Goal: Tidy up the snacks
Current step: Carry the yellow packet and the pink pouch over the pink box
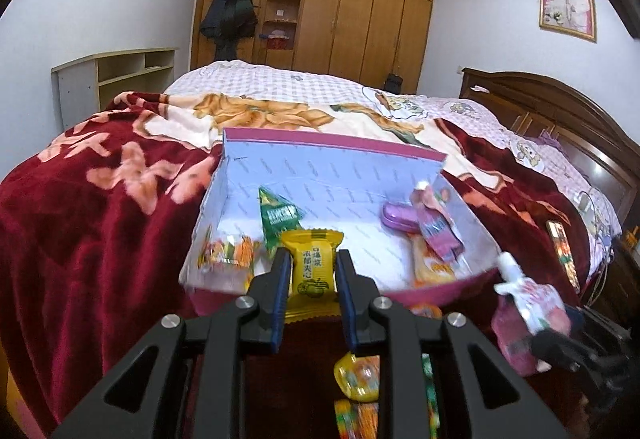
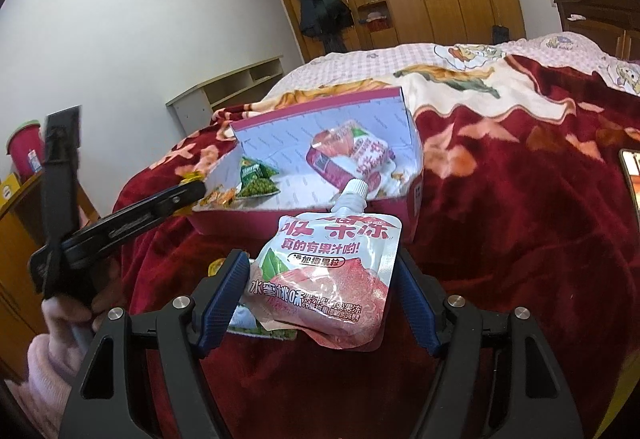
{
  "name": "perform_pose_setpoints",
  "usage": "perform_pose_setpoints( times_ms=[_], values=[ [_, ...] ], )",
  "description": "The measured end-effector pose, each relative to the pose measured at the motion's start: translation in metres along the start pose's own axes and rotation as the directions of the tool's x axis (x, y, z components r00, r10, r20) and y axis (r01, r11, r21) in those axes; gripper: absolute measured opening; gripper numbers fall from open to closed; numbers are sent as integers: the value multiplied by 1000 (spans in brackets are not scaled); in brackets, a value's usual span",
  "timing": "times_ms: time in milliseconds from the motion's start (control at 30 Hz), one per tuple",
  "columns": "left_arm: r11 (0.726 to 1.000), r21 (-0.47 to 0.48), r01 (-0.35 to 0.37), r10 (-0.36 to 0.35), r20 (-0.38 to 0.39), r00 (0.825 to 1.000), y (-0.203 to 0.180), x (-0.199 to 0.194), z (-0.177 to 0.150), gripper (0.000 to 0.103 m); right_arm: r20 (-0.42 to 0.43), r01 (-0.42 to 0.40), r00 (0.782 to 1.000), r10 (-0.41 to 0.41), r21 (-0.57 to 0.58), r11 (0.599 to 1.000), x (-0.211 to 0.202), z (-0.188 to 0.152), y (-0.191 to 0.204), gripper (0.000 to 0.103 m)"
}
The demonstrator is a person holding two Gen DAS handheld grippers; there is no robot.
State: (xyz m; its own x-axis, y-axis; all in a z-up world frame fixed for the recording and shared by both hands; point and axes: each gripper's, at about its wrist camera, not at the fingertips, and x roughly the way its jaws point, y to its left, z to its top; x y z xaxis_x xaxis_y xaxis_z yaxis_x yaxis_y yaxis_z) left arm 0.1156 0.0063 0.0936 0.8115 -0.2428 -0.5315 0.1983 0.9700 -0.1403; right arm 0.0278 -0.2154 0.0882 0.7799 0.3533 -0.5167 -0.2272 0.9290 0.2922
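Red blanket, wood wardrobe, framed wedding pic, shelf unit.

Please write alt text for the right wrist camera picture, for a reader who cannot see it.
The right gripper holds a pink peach jelly pouch with a white spout, just in front of an open pink box on a red floral blanket. Inside the box lie a green pea packet and another pink pouch. The left gripper reaches toward the box's left edge.

black frames | blue ribbed jaws | silver screws | pink sleeve
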Motion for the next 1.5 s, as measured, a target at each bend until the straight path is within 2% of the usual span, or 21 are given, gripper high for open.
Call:
perform_pose_setpoints(
  times_ms=[433,633,800,933,1200,1500],
  values=[
    [996,-13,-85,85,-35,996,20,55,15,24,5,2,1000,-2,-36,999,7,13,10,74],
    [995,-53,-87,82,-86,993,31,72,10,24,17,2,1000,-1,-57,998,12,23,14,74],
    [993,-70,-97,90,-88,992,34,73,8,24,25,0,1000,2,-77,997,22,35,19,74],
    [992,-55,-109,104,-94,990,32,75,5,34,37,-9,999,12,-88,996,31,44,23,74],
    [992,-52,-117,112,-91,990,30,76,3,34,52,-11,998,16,-108,994,53,63,28,74],
    [991,-50,-121,117,-91,989,28,77,2,35,24,24,999,-22,-96,995,90,73,19,74]
  ],
)
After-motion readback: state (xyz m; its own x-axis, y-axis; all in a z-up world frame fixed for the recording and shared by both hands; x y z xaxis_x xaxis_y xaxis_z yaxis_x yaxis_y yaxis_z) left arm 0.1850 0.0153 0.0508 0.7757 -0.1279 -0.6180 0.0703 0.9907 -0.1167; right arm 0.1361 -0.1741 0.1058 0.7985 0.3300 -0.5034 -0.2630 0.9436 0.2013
